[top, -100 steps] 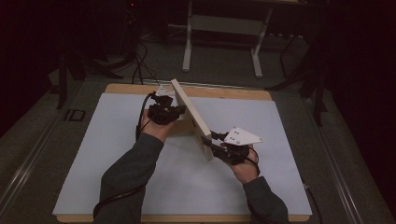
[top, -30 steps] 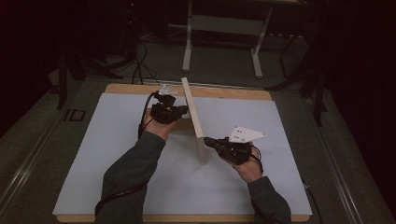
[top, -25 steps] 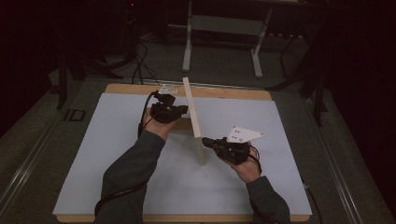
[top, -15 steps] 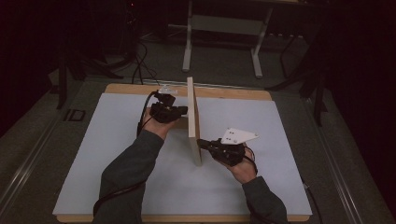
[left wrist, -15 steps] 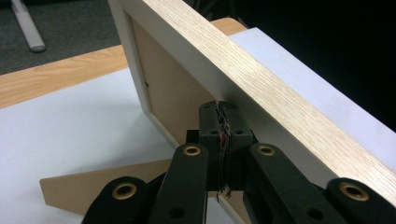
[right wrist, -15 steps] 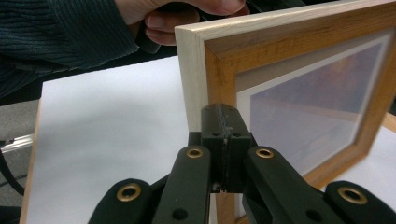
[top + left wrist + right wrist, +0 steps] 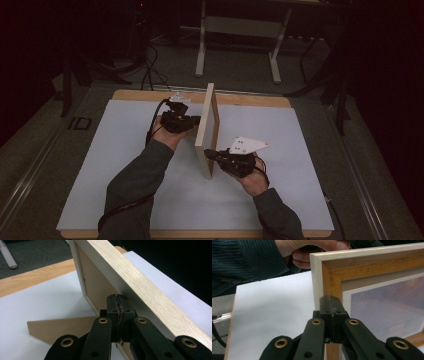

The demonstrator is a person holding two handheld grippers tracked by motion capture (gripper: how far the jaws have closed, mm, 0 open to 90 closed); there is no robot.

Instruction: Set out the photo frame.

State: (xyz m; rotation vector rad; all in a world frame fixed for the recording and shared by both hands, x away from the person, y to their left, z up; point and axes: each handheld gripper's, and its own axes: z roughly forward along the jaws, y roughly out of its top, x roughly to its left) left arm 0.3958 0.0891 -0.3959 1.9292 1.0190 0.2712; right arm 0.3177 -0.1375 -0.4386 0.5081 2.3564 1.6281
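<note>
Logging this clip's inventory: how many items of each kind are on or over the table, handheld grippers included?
Picture frame, standing on edge, with a fold-out back stand: 1
Handheld grippers, left gripper and right gripper, jaws shut against the frame: 2
White table mat: 1
Total: 4

Picture frame (image 7: 207,131) upright on table (image 7: 100,165)

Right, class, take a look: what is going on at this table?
A person stands a wooden picture frame upright on the white table, with a gripper on each side. The left gripper, shut, is at the frame's back, where a cardboard stand rests on the table. The right gripper, also shut, meets the front near the lower corner.
</note>
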